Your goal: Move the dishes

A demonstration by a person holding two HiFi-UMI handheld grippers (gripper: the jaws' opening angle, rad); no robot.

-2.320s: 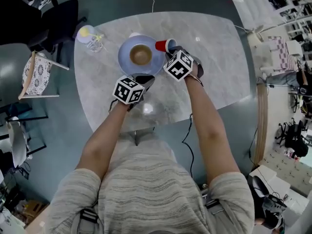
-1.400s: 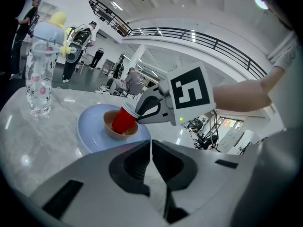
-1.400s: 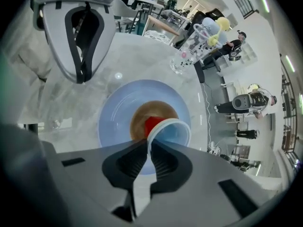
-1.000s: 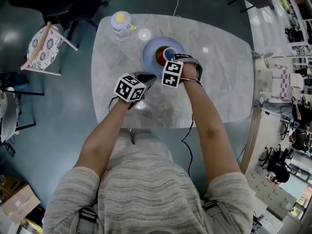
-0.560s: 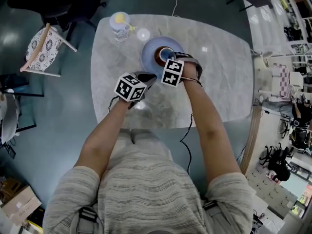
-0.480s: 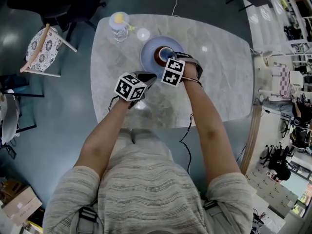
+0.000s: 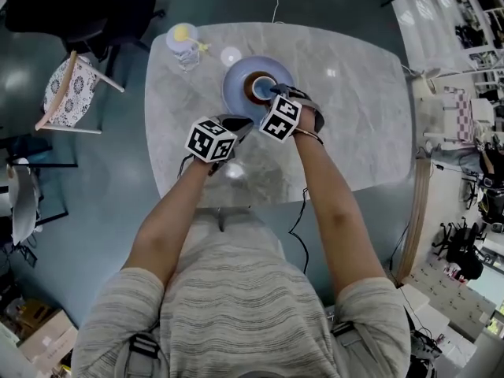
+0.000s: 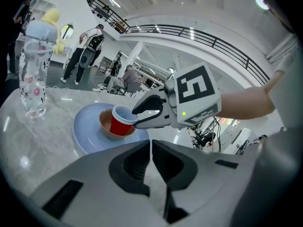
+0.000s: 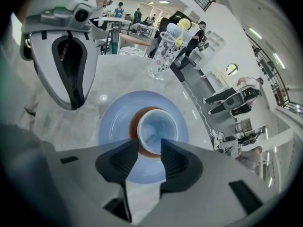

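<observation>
one plate [image 7: 233, 98], one bowl [image 7: 249, 84], one cup [image 7: 264, 91], one bottle [image 7: 183, 44]

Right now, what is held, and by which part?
Nothing is held. The right gripper has just been opening its jaws; the cup stands free at their tips, in the bowl. The left gripper is shut, empty.

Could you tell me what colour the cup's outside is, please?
The cup is red outside, seen best in the left gripper view.

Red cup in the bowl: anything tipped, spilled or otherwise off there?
Nothing stands out. The red cup sits roughly upright, off-centre in the brown bowl on the blue plate; no spill shows on the table.
</observation>
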